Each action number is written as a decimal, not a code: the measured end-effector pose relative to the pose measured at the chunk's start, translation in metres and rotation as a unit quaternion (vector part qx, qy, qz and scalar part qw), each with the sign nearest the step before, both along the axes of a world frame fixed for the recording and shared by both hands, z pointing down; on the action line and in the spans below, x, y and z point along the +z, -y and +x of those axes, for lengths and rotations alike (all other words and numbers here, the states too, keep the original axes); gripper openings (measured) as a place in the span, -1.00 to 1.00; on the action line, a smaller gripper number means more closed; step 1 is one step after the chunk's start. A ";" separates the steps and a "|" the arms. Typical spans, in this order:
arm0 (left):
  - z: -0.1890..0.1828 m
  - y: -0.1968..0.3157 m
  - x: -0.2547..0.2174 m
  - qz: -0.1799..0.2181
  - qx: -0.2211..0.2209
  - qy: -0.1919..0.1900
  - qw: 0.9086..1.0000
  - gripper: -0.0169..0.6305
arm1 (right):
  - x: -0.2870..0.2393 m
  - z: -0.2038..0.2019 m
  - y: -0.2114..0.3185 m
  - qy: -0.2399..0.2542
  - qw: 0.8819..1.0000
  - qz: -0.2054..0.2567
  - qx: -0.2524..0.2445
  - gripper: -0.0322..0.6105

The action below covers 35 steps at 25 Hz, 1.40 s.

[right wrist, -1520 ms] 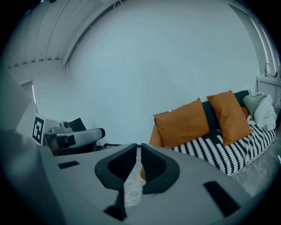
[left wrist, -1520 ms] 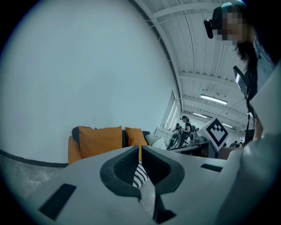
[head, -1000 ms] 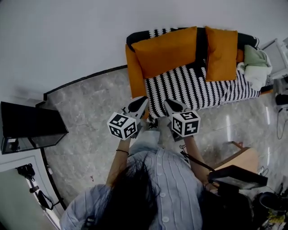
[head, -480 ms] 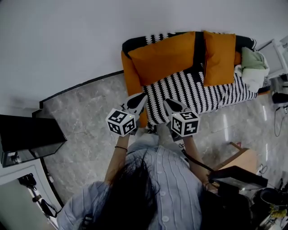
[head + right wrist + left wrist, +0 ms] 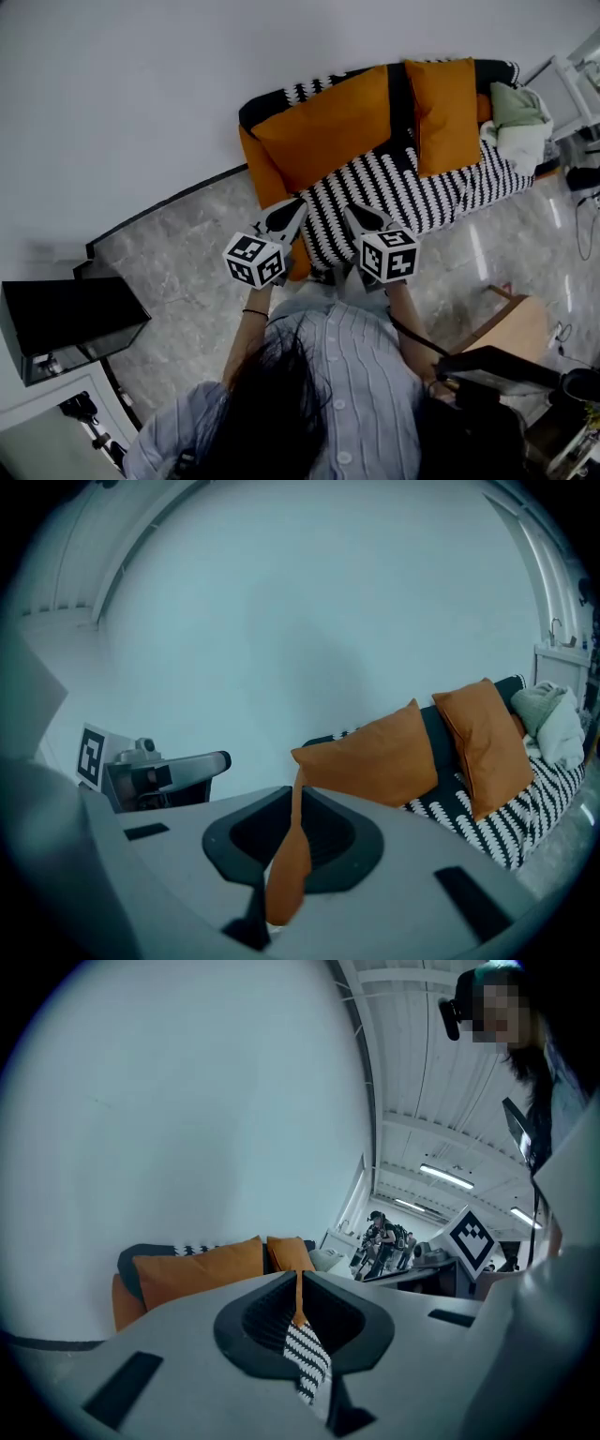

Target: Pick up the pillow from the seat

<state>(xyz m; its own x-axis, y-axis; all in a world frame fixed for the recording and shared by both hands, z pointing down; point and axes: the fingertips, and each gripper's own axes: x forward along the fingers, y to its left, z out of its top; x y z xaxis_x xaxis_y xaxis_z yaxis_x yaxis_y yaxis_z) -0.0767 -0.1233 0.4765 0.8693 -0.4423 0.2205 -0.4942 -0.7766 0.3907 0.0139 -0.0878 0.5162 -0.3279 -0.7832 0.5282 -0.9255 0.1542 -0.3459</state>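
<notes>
Both tools are closed and empty: the left gripper (image 5: 286, 214) and the right gripper (image 5: 362, 217) each have their jaws pressed together. They are held side by side near the front edge of the sofa (image 5: 412, 192), which has a black-and-white patterned cover. Neither touches a pillow. The large orange pillow (image 5: 328, 127) leans against the sofa's back on the left part of the seat, and a smaller orange pillow (image 5: 445, 112) stands just beside it to the right. A bundle of green and white cloth (image 5: 517, 127) lies at the sofa's right end
</notes>
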 end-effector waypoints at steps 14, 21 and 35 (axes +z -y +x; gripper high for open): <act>0.010 0.060 0.020 -0.029 -0.063 0.012 0.998 -0.91 | 0.018 0.030 0.067 0.007 0.999 -0.027 -0.040 -0.77; 0.029 0.092 0.036 -0.044 -0.093 0.025 0.994 -0.91 | 0.031 0.052 0.112 0.012 0.996 -0.041 -0.073 -0.77; 0.035 0.159 0.074 -0.066 -0.166 0.052 0.982 -0.88 | 0.079 0.128 0.200 0.022 0.993 -0.090 -0.076 -0.77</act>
<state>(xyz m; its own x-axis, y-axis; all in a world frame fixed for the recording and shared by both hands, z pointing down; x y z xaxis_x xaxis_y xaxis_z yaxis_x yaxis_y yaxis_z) -0.0412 -0.2827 0.5501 0.6514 -0.6591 0.3758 -0.7546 -0.5114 0.4111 0.1415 -0.2878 0.5950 -0.4603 -0.6174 0.6379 -0.8799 0.2220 -0.4201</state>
